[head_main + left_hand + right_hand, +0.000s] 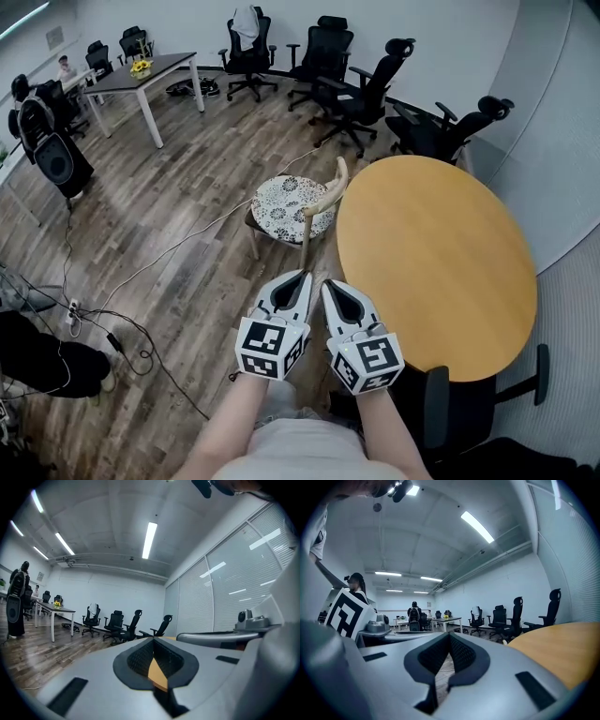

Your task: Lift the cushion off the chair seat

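A round cushion [284, 207] with a dark floral print lies on the seat of a small wooden chair [327, 198], which stands by the left edge of the round table. My two grippers are side by side close to my body, short of the chair and touching neither it nor the cushion. The left gripper [302, 278] [153, 641] is shut with nothing in it. Beside it, the right gripper [329, 285] [450, 637] has its tips together and is empty too. Neither gripper view shows the cushion.
A round wooden table [441, 272] fills the right side. Several black office chairs [361, 89] stand at the back, and another [459, 403] is near my right. A long desk [150, 75] and a black speaker [52, 155] are far left. Cables [122, 328] trail over the wood floor.
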